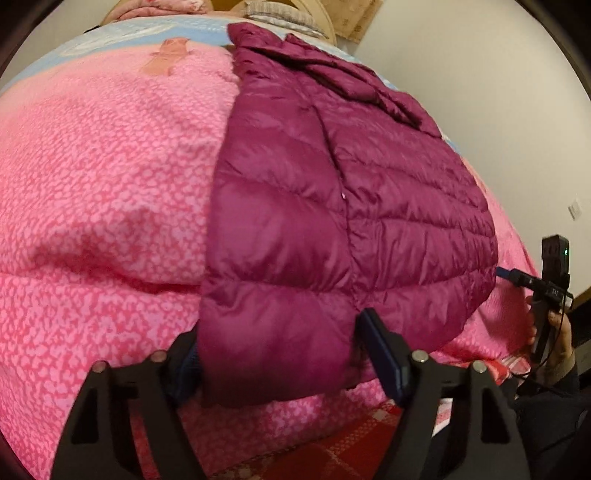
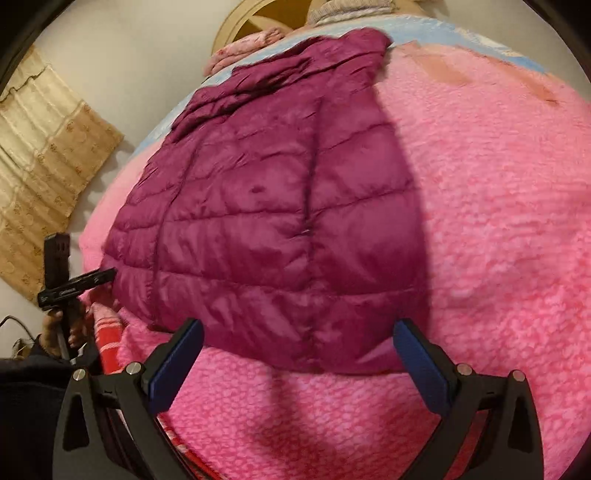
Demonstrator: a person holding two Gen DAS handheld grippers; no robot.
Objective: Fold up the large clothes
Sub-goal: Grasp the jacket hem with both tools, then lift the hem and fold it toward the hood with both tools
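Observation:
A magenta quilted puffer jacket (image 1: pixel 332 206) lies flat on a pink fleece blanket (image 1: pixel 103 177), hem toward me, collar at the far end. My left gripper (image 1: pixel 280 354) is open, its jaws astride the jacket's near left hem corner; the left finger is partly hidden under the fabric. In the right wrist view the jacket (image 2: pixel 273 221) fills the centre, and my right gripper (image 2: pixel 299 354) is open and empty just in front of the hem. Each gripper also shows in the other's view, the right one (image 1: pixel 546 291) at the jacket's right edge, the left one (image 2: pixel 70 284) at its left edge.
The pink blanket (image 2: pixel 480 221) covers a bed with a light blue sheet (image 1: pixel 140 33) at the far end. A red checked cloth (image 1: pixel 332 450) hangs at the near edge. A white wall (image 1: pixel 480 74) is right of the bed, a beige curtain (image 2: pixel 40 155) near it.

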